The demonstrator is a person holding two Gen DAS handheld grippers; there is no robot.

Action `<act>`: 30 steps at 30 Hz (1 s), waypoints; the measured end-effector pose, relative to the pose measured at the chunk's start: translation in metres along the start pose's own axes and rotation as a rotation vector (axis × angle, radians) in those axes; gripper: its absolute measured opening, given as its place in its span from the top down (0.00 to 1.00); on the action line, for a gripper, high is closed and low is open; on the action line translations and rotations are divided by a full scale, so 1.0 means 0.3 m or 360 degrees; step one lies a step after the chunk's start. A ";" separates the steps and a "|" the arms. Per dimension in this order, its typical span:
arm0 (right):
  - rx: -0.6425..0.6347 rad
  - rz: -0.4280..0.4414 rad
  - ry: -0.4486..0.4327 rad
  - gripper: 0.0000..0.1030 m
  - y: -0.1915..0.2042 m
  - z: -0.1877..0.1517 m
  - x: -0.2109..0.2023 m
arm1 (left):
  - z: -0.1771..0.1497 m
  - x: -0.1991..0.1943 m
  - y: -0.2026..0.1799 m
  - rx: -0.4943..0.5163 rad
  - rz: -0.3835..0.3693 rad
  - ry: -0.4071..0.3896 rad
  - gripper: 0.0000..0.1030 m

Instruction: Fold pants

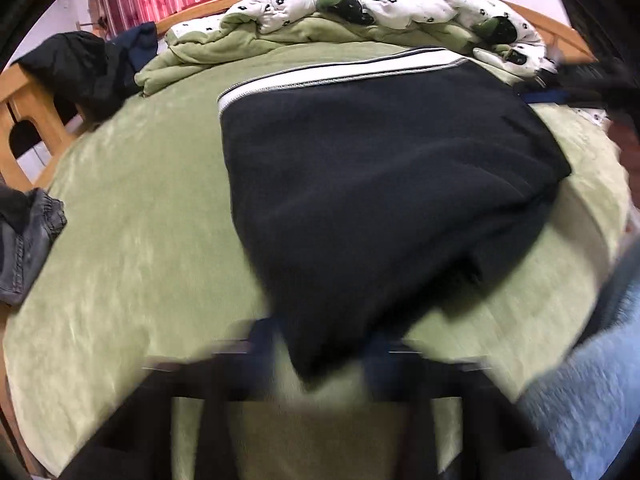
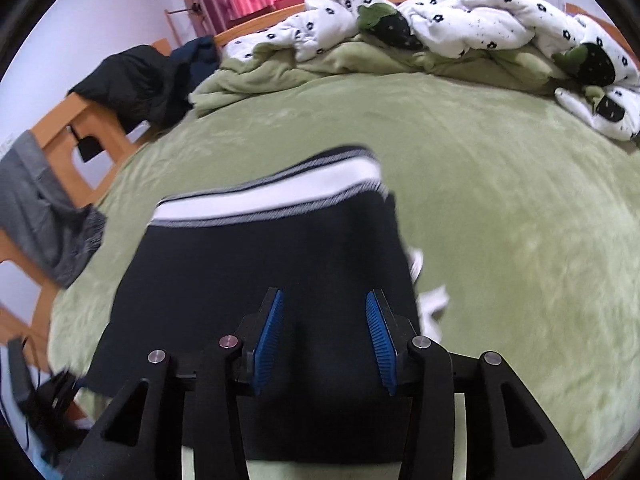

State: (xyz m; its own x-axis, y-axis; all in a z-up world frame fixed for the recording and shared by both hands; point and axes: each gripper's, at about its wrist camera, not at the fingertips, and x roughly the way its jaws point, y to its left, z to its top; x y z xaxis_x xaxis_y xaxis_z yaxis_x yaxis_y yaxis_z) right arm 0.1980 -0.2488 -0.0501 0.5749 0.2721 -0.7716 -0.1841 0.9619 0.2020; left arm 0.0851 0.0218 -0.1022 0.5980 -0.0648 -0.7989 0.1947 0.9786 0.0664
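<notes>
Black pants (image 1: 360,184) with a white stripe (image 1: 328,74) lie folded on the green bed cover (image 1: 132,220). In the left wrist view my left gripper (image 1: 320,344) is blurred by motion, its jaws apart, with the near corner of the pants between them. In the right wrist view the pants (image 2: 256,280) lie under my right gripper (image 2: 325,312), whose blue pads (image 2: 272,332) stand apart over the black cloth, gripping nothing. The right gripper also shows at the far right in the left wrist view (image 1: 560,94).
A crumpled white flowered quilt (image 2: 460,28) and green blanket lie at the bed's far side. Dark clothes (image 2: 136,84) hang on the wooden bed frame (image 2: 76,140) at left. Grey jeans (image 1: 24,248) lie at the left edge. A blue-sleeved arm (image 1: 592,392) is at lower right.
</notes>
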 end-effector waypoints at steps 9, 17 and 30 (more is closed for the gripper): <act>-0.0207 -0.0069 0.0106 0.58 0.007 -0.100 0.038 | -0.139 -0.019 0.097 -0.0453 -0.0244 -0.0013 0.72; -0.0320 -0.0042 0.0023 0.58 0.037 -0.142 -0.044 | -0.049 -0.237 0.134 -0.0457 -0.0199 -0.0194 0.43; -0.0649 0.0034 0.0106 0.57 0.048 -0.207 0.049 | 0.079 0.009 -0.092 0.0068 -0.0202 0.0013 0.41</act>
State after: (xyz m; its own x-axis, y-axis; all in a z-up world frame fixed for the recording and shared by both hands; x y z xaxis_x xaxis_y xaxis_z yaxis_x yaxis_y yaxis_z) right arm 0.1544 -0.2325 -0.0960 0.5173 0.2767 -0.8098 -0.5039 0.8633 -0.0270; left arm 0.0998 -0.0100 -0.0921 0.5602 -0.1858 -0.8073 0.3014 0.9535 -0.0104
